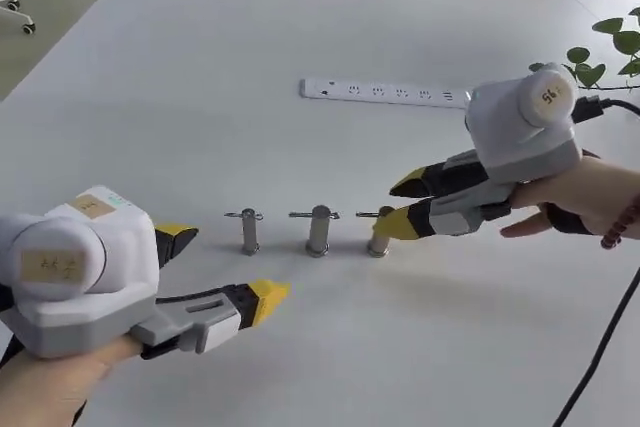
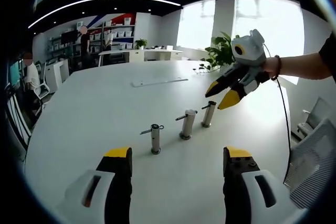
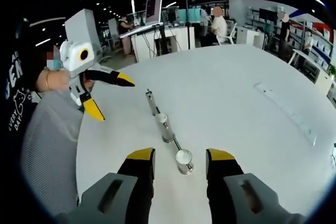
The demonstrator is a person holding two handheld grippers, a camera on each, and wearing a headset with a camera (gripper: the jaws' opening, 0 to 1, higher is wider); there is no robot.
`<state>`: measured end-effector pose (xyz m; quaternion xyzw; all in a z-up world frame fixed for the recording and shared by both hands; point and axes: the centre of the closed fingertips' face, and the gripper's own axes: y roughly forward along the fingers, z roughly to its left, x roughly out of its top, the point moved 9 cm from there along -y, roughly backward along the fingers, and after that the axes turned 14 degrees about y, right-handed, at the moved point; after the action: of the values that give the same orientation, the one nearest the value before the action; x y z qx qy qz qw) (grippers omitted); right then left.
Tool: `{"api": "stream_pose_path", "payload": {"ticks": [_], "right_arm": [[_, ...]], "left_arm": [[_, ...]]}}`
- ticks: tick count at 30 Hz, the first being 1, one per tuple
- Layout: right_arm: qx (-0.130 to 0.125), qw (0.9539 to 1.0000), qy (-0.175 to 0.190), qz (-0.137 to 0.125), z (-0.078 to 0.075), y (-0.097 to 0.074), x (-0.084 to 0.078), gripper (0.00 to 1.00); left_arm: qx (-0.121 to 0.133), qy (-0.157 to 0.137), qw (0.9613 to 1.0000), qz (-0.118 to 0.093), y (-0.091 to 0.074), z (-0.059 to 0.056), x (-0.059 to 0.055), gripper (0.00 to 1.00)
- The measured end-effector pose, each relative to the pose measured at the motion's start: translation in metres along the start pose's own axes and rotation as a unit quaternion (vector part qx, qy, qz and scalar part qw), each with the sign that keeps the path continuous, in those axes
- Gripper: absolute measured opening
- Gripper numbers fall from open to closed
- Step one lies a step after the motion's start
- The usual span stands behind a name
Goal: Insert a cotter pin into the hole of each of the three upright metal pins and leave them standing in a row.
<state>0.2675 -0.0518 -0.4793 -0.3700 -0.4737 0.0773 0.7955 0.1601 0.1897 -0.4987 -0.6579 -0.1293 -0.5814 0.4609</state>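
A broad white table (image 1: pixel 180 77) takes up nearly the whole head view, its bare top running back to a floor and furniture at the far edge. The left gripper (image 1: pixel 222 267) comes in from the lower left, held in a hand (image 1: pixel 50 387). Its two yellow-tipped fingers are spread wide with nothing between them, and they point toward the row of pins from a little way short of it. The right gripper (image 1: pixel 393 207) reaches in from the right, held in a hand (image 1: pixel 575 202) with a bead bracelet at the wrist. Its fingers are parted by a moderate gap and grasp nothing. In the head view its lower tip overlaps the right-hand pin, and in the right gripper view that pin stands between the two tips. Whether either tip touches the pin cannot be told. A green plant (image 1: pixel 610 47) leans in at the far right edge. A long white power strip (image 1: pixel 385 92) lies flat beyond the pins, well apart from them, and a black cable (image 1: pixel 600 347) trails down the right side. Three short metal pins stand upright in a row across the middle of the table, evenly spaced and not touching: the left pin (image 1: pixel 249 234), the middle pin (image 1: pixel 318 232) and the right pin (image 1: pixel 379 240). Each has a thin wire cotter pin crossing it near the top and sticking out sideways: one on the left pin (image 1: pixel 243 215), one on the middle pin (image 1: pixel 312 215) and one on the right pin (image 1: pixel 367 214).
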Motion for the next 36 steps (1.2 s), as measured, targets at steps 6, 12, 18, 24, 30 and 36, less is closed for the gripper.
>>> {"api": "stream_pose_path", "payload": {"ticks": [6,12,18,24,30,36], "right_arm": [[-0.022,0.999,0.037,-0.01,0.012,-0.012,-0.008,0.49],[-0.043,0.9966,0.065,-0.027,0.023,-0.02,-0.017,0.6],[-0.051,0.992,0.102,-0.055,0.036,-0.03,-0.022,0.69],[-0.064,0.9873,0.124,-0.076,0.045,-0.036,-0.028,0.8],[-0.086,0.9826,0.135,-0.093,0.054,-0.037,-0.035,0.91],[-0.09,0.9801,0.141,-0.108,0.062,-0.037,-0.038,0.96]], "left_arm": [[0.004,0.005,1.0,0.006,0.0,0.008,0.004,0.73],[0.003,0.002,1.0,0.004,-0.002,0.01,0.011,0.82],[0.002,-0.005,1.0,-0.001,-0.004,0.008,0.017,0.87],[0.008,-0.011,0.9999,0.005,-0.005,0.006,0.02,0.93],[0.006,-0.024,0.9997,0.002,-0.006,0.0,0.027,0.99],[0.011,-0.015,0.9998,0.011,-0.009,0.0,0.028,0.99]]}}
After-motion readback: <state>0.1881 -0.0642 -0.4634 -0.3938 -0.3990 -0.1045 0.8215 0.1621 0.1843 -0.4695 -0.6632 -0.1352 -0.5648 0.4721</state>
